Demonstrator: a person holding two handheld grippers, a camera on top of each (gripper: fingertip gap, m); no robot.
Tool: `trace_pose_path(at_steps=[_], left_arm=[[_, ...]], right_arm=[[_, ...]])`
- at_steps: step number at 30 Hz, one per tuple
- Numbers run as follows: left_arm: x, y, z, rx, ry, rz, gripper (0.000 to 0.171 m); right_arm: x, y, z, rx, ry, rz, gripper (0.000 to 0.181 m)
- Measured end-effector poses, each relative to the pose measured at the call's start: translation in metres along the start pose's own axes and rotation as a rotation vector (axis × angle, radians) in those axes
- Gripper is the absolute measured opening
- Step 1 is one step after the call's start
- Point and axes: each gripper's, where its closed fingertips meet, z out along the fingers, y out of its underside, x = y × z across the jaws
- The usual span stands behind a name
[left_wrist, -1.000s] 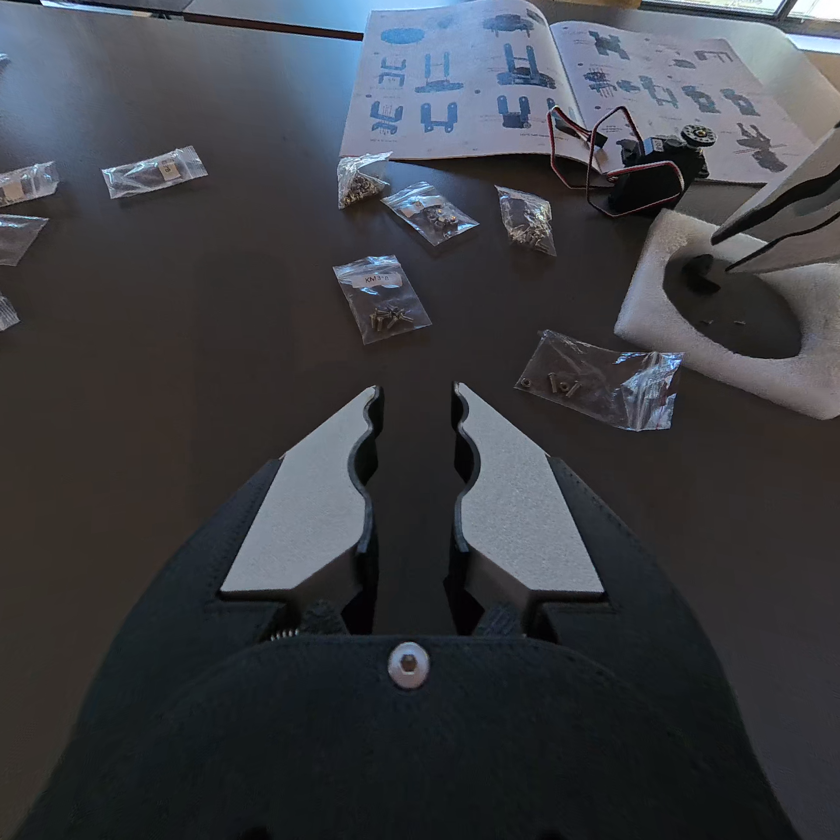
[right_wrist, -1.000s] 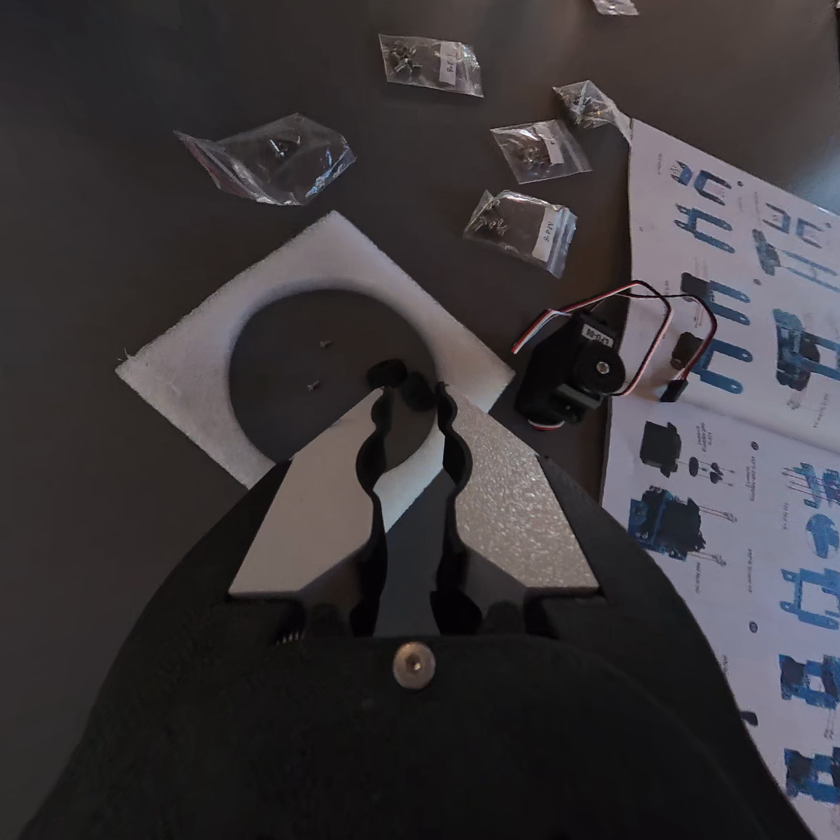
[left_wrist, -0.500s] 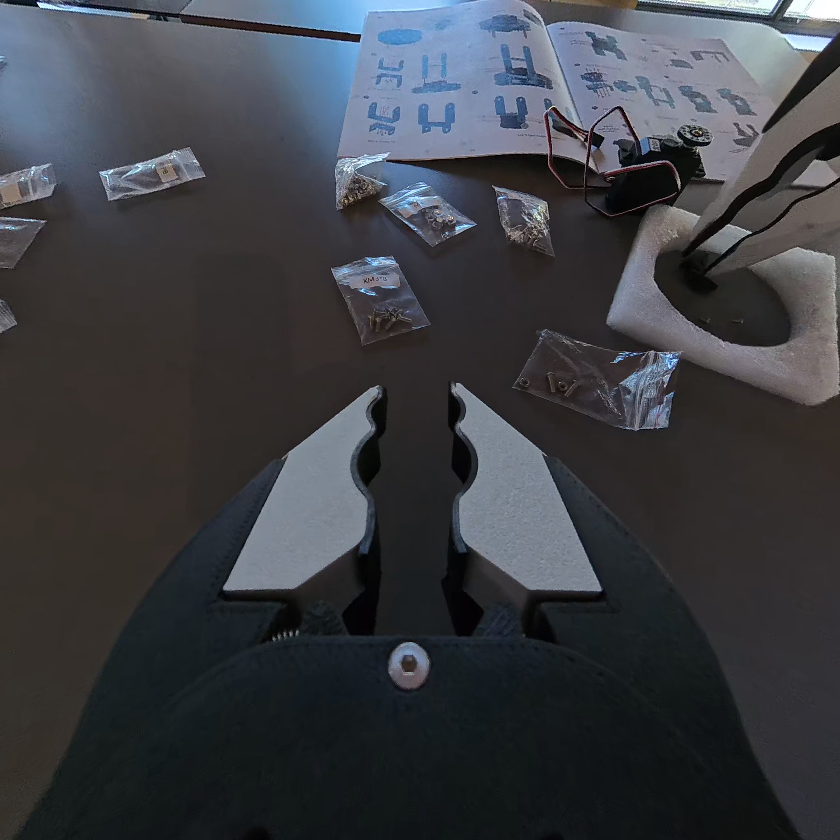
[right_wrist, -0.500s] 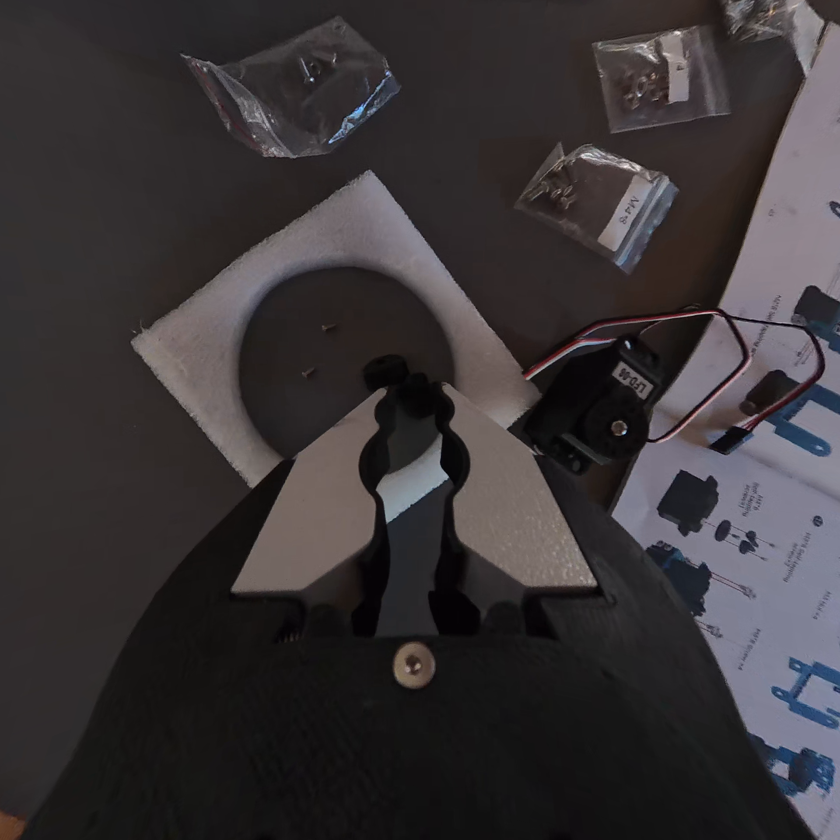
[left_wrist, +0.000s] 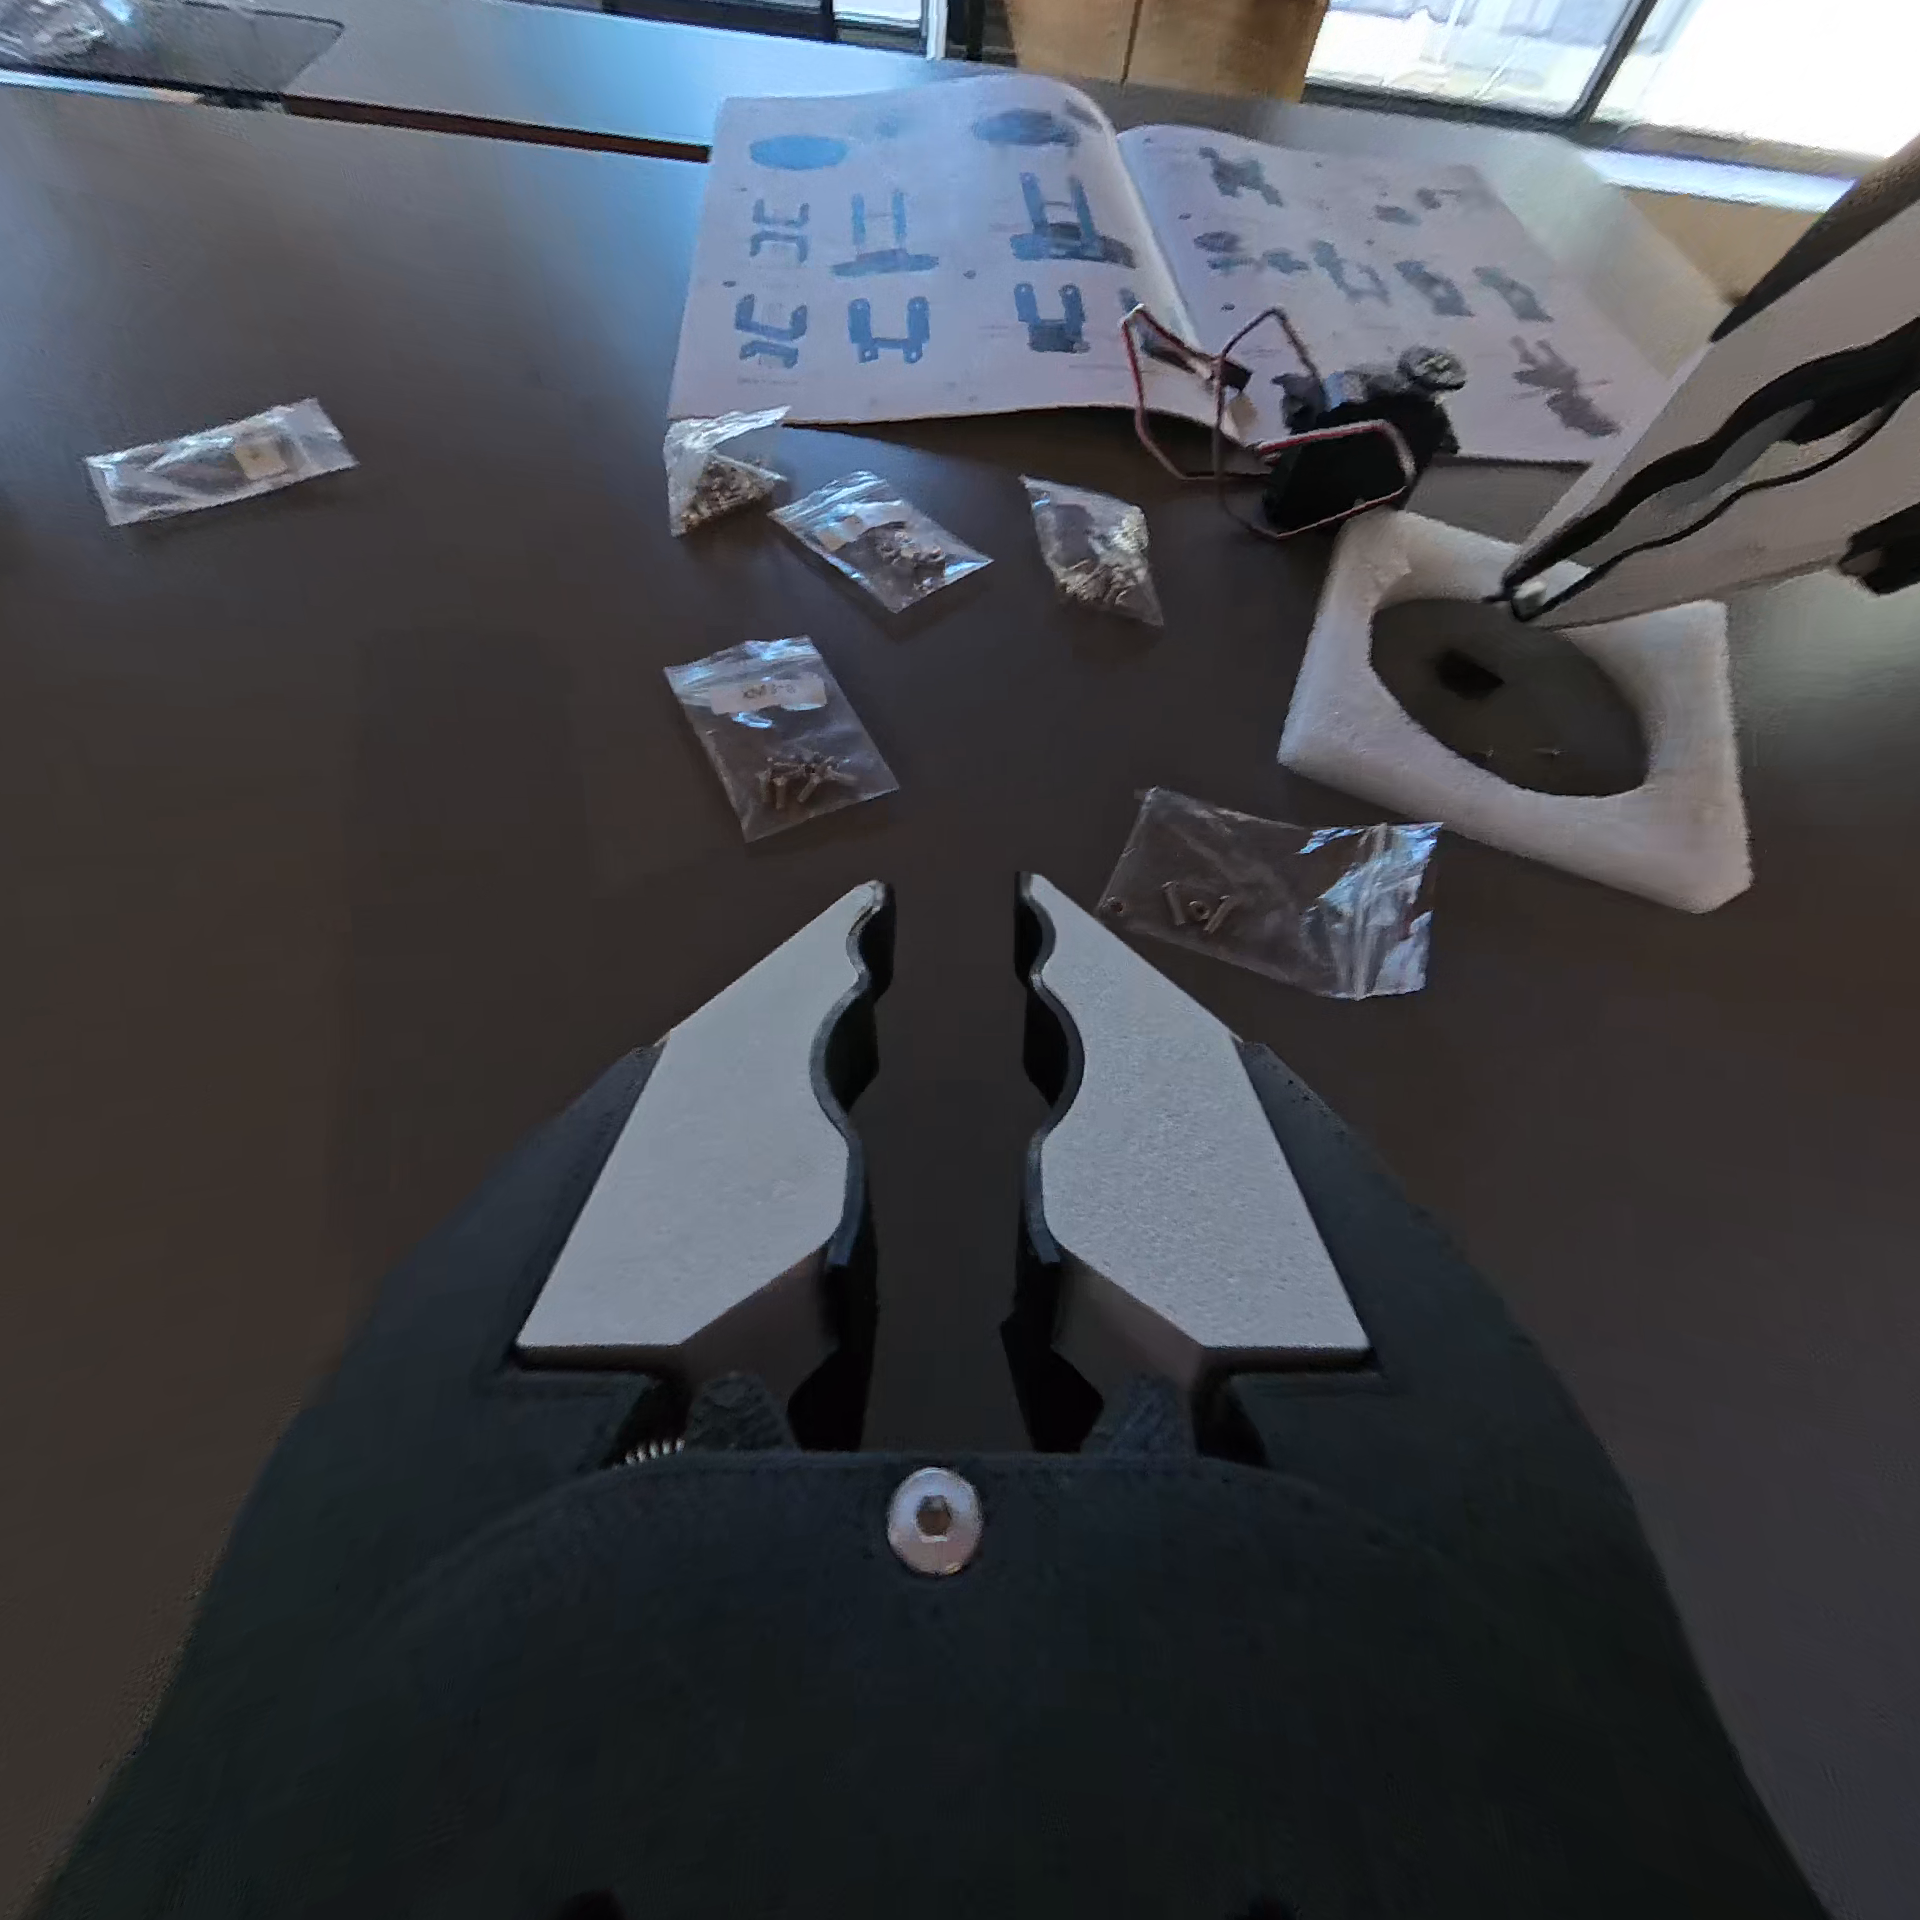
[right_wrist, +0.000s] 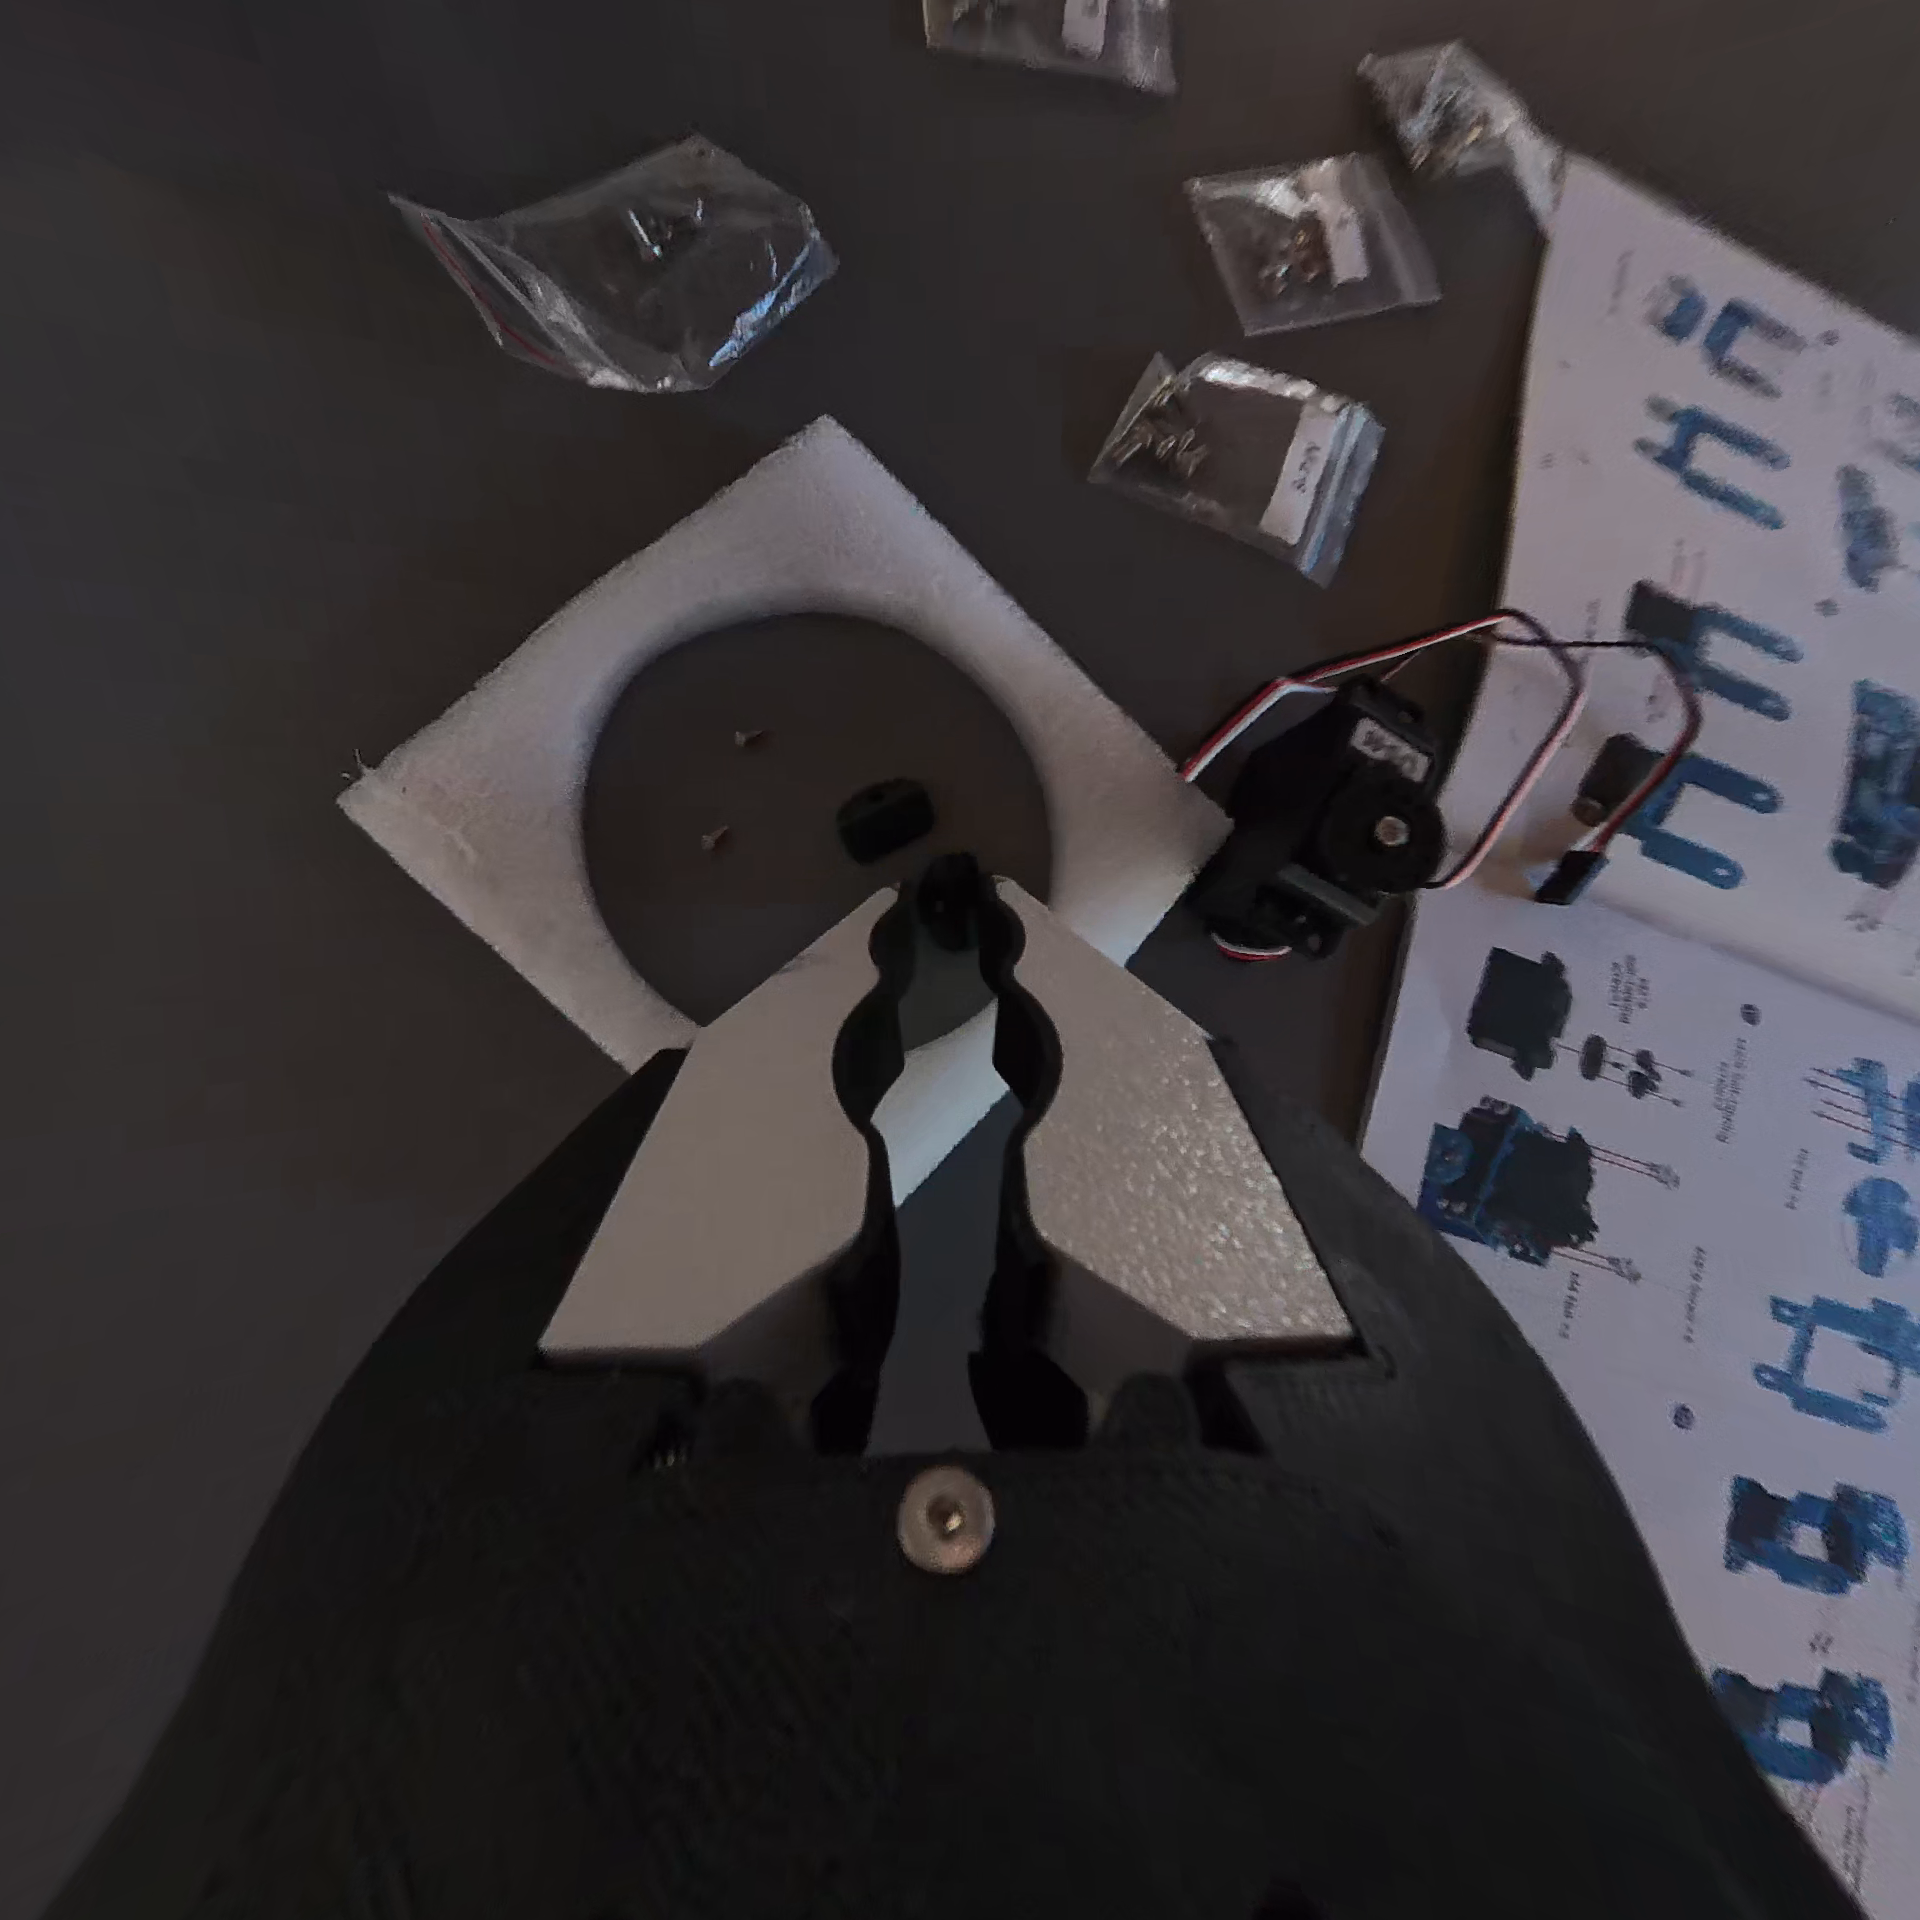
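Note:
My right gripper (right_wrist: 951, 902) is shut on a small black part (right_wrist: 954, 914) at its fingertips, held just above the round cutout of a white foam square (right_wrist: 831, 540). A second small black part (right_wrist: 883, 823) and two tiny screws (right_wrist: 748, 738) lie in the cutout. In the left wrist view the right gripper (left_wrist: 1522, 597) hovers over the foam square (left_wrist: 1683, 831). My left gripper (left_wrist: 954, 904) is open and empty above the dark table, next to a crumpled clear bag (left_wrist: 1278, 904).
A black servo (right_wrist: 1340, 831) with looped red, white and black wires lies beside the foam on the edge of an open booklet (right_wrist: 1714, 1039). Several small clear bags of screws (left_wrist: 779, 732) are scattered over the dark table (left_wrist: 312, 831). Some 20 cm of space lies between my two pairs of fingers. From the right gripper's tips to the black servo (right_wrist: 1340, 831) is close to 6 cm.
My right gripper closed on one small black part in the foam cutout and lifted it a little. My left gripper stayed open and hardly moved.

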Motion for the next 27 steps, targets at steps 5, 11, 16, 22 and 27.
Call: trace_pose_path(at_steps=[5, 11, 16, 22, 27], left_arm=[[0.039, -0.036, 0.007, 0.101, 0.284, -0.173, 0.023], [0.121, -0.079, 0.028, -0.003, 0.727, -0.34, 0.017], [0.158, -0.096, 0.047, -0.079, 0.839, -0.364, 0.015], [0.176, -0.092, 0.07, -0.161, 0.836, -0.392, 0.017], [0.181, -0.091, 0.082, -0.221, 0.874, -0.49, 0.017]], right_arm=[[0.008, -0.017, -0.025, 0.234, 0.212, -0.038, 0.009], [0.009, -0.029, -0.048, 0.355, 0.471, -0.148, 0.009], [0.011, -0.031, -0.059, 0.334, 0.681, -0.28, 0.008], [0.006, -0.036, -0.061, 0.357, 0.705, -0.302, 0.008], [0.006, -0.039, -0.062, 0.369, 0.712, -0.336, 0.009]])
